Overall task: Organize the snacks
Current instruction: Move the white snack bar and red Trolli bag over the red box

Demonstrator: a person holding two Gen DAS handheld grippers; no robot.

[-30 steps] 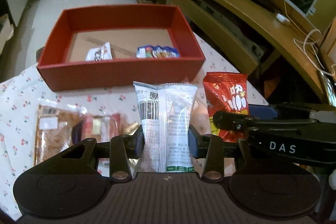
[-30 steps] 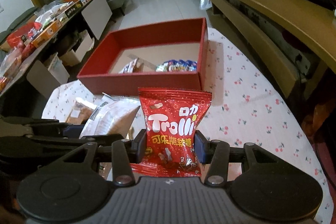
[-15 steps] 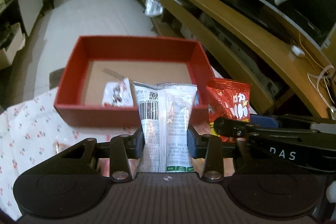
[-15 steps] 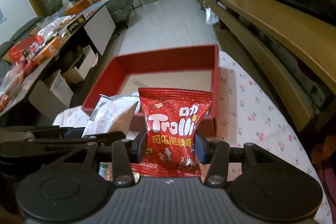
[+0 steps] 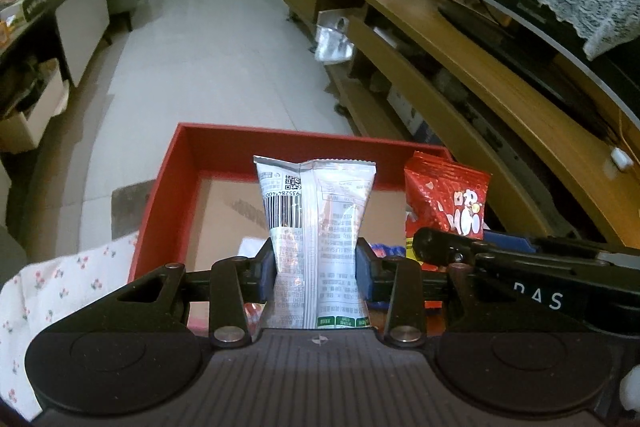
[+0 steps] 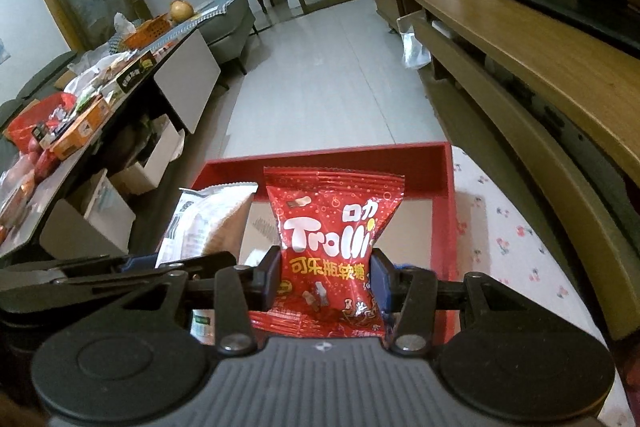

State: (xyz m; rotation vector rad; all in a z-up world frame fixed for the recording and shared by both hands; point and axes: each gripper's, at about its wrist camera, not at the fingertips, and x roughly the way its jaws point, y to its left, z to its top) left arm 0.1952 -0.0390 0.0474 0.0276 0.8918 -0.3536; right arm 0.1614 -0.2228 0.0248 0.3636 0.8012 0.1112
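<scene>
My left gripper [image 5: 316, 265] is shut on a silver-white snack packet [image 5: 314, 211], held upright with its barcode side toward the camera. It hangs over the red box [image 5: 168, 183] with a brown cardboard floor. My right gripper [image 6: 324, 279] is shut on a red Trolli gummy packet [image 6: 334, 223], also over the red box [image 6: 444, 171]. The right gripper and its red packet [image 5: 444, 199] show on the right in the left wrist view. The silver-white packet [image 6: 208, 223] shows at the left in the right wrist view. Snacks in the box are mostly hidden behind the packets.
The box sits on a table with a cherry-print cloth [image 5: 48, 283], [image 6: 516, 239]. A long wooden TV cabinet [image 5: 480, 75] runs along the right. A low table piled with goods [image 6: 80, 99] stands left, with tiled floor [image 5: 208, 59] beyond the box.
Both grippers have moved forward with their packets, from the near side of the box to over it. The loose snacks on the cloth have dropped out of view.
</scene>
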